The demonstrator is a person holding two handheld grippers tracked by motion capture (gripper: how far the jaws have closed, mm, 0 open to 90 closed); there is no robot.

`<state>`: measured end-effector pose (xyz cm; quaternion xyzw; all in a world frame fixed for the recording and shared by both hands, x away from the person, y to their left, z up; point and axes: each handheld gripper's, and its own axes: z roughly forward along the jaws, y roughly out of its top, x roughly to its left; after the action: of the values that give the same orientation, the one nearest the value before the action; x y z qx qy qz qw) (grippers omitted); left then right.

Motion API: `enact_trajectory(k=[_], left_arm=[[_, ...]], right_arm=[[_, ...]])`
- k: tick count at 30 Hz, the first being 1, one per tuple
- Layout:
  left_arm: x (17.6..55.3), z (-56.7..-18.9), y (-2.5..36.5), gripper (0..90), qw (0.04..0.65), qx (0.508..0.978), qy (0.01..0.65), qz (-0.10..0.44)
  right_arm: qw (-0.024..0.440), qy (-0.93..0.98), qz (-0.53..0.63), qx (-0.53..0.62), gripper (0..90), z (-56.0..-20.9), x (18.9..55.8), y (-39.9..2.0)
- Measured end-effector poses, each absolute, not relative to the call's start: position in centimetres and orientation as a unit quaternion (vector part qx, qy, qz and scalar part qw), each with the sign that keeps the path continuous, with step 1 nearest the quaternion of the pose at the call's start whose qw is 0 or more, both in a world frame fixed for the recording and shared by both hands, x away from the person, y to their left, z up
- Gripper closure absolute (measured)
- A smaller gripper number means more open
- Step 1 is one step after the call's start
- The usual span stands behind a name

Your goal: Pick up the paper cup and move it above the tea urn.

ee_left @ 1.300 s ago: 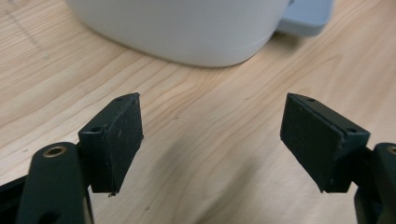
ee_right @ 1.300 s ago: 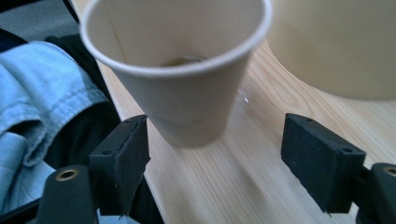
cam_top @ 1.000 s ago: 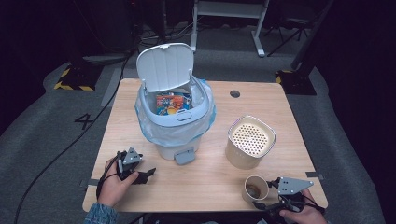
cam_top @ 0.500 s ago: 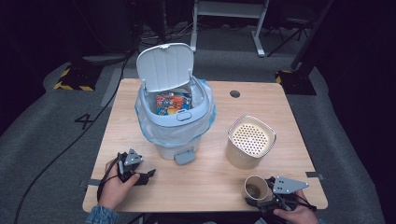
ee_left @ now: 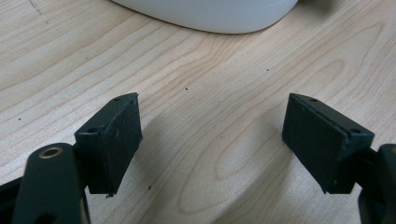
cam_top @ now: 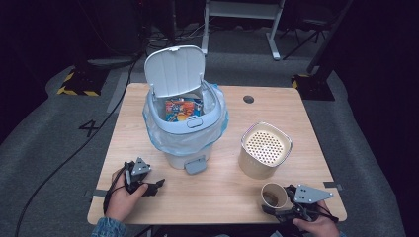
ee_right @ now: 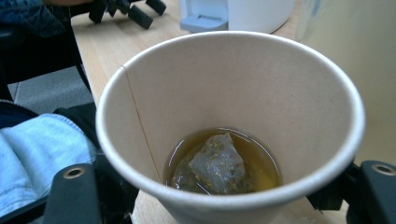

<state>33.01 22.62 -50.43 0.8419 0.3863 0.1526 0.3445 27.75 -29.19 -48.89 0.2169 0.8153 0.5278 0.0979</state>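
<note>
A paper cup [ee_right: 231, 126] is positioned at the near right edge of the bench [cam_top: 222, 187], upright, with a tea bag [ee_right: 217, 164] lying in a shallow layer of brown liquid at its bottom. The cup is enclosed by the right hand-held gripper [cam_top: 282, 207], whose jaws have just been closing and are seated against its sides. A perforated beige container [cam_top: 265, 150] stands just behind the cup. The left hand-held gripper [ee_left: 212, 140] is held with jaws apart over bare wood, near the open-lidded bin [cam_top: 184, 123].
</note>
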Motion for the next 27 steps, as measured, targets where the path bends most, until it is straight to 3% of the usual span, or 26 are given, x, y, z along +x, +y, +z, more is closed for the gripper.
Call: enact_trajectory(k=[27], left_arm=[[33.0,-50.4,22.5,19.3,0.343,0.841,0.390,0.152]], right_arm=[[0.134,0.787,0.542,0.261,28.1,-42.0,29.6,-32.9]])
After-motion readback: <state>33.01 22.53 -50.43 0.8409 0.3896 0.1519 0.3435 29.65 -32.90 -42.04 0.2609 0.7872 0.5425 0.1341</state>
